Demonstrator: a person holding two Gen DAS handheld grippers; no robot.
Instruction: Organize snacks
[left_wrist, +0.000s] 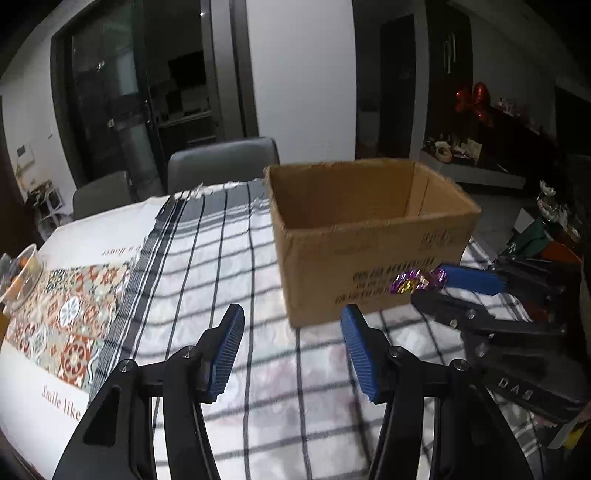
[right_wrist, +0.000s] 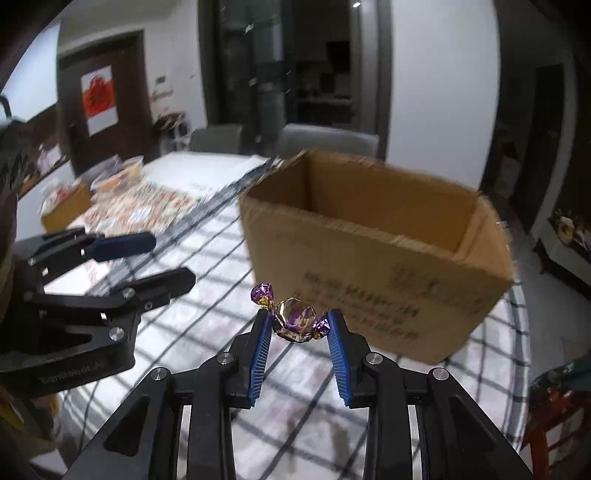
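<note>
The right gripper (right_wrist: 297, 325) pinches a purple-and-gold wrapped candy (right_wrist: 293, 319) between its 2 blue pads, holding it above the checked tablecloth (right_wrist: 207, 314) just short of the open cardboard box (right_wrist: 373, 266), probably to carry it over the rim and drop it in. The left gripper (left_wrist: 291, 347) hangs nearby with jaws apart and empty, likely free for another snack.

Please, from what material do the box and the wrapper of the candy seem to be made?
Box: it looks like plain brown corrugated cardboard with a matte finish; the top edges are rough and frayed, and dark text is printed on its side.
Candy wrapper: probably thin metallised foil or plastic film, purple and gold; it is glossy, with creased facets and twisted ends. The right gripper holds it.
</note>
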